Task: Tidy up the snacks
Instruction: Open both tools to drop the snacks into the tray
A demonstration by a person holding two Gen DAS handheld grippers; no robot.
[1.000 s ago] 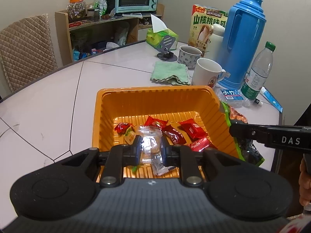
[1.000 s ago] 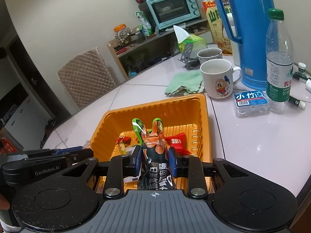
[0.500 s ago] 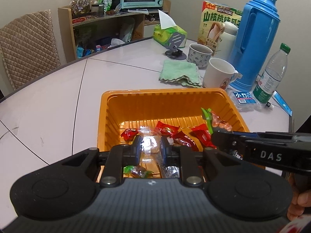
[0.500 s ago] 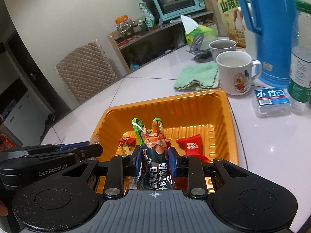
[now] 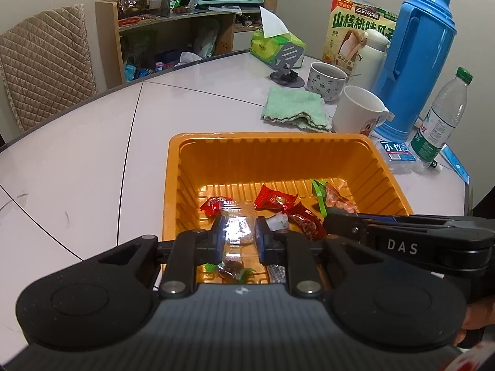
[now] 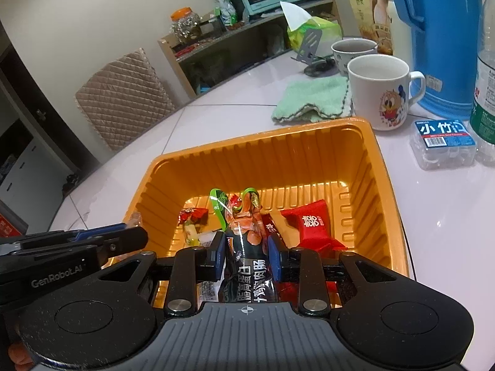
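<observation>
Your right gripper [image 6: 244, 255] pinches the dark sausage packet [image 6: 246, 247], long axis toward twelve o'clock over the ribbed orange plastic tray [image 6: 365, 142]; your left gripper [image 5: 239, 235] pinches a clear-wrapped snack [image 5: 238, 232].

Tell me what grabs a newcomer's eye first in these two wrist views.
The orange tray at centre of the table, with red-wrapped candies scattered on its floor. Over it, the left claw is shut on a clear-wrapped snack and the right claw is shut on a dark sausage packet. Behind, to the right, a tall blue thermos stands beside a white cartoon mug.
</observation>
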